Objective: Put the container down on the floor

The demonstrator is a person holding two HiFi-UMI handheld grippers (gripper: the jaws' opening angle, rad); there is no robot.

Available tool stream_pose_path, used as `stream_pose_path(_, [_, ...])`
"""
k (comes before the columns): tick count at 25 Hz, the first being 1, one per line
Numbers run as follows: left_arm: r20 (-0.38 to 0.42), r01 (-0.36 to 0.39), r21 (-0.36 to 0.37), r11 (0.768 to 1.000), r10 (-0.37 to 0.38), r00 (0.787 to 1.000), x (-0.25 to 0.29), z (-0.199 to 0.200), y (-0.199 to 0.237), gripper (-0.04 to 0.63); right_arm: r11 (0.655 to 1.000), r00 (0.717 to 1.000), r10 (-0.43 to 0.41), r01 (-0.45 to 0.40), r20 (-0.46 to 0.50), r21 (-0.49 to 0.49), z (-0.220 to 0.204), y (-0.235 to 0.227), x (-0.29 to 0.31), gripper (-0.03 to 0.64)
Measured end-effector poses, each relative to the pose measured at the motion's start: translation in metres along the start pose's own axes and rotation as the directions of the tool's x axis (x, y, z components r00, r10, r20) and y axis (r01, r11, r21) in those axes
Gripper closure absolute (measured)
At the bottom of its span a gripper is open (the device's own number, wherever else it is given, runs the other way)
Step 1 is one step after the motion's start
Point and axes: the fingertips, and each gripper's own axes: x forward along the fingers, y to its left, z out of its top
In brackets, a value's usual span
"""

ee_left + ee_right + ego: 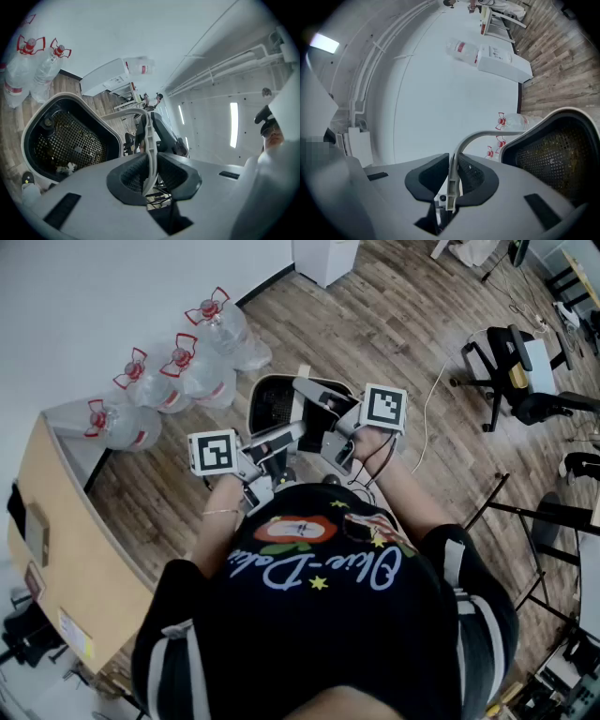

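The container [279, 401] is a black bin with a white rim and a perforated black liner, and it hangs in front of me above the wooden floor. A thin pale curved handle [146, 136] runs from its rim between the pads of my left gripper [151, 174], which is shut on it. My right gripper [451, 182] is shut on a similar grey handle [480, 136] on the container's other side. In the head view the left gripper [262, 463] and the right gripper [339, 444] sit side by side at the container's near edge. Bits of debris lie inside the container [70, 140].
Several large water bottles [173, 376] with red caps lie on the floor by the white wall, left of the container. A wooden desk [66, 549] stands at the left. A white cabinet [323, 257] is at the back, and an office chair [516, 371] at the right.
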Motion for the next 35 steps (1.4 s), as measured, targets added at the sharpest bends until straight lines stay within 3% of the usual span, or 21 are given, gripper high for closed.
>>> stream_pose_path(17, [-0.003,0.009,0.018,1.000,-0.009,1.000,0.005,-0.001,0.006,0.537,1.000,1.000,0.003,-0.003,0.016,0.003,0.003,-0.008,-0.002,0.568])
stream_pose_path(23, [0.000,-0.008,0.008,1.000,0.008,1.000,0.061,-0.010,-0.005,0.536,1.000,1.000,0.013,-0.013,0.008,0.017,0.041,-0.013,-0.045,0.568])
stream_pose_path(35, [-0.017,0.039,-0.016,0.999,-0.039,0.999,0.111,-0.018,-0.008,0.536,0.999,0.999,0.012,-0.014,0.045,0.039,0.073,-0.028,-0.081,0.568])
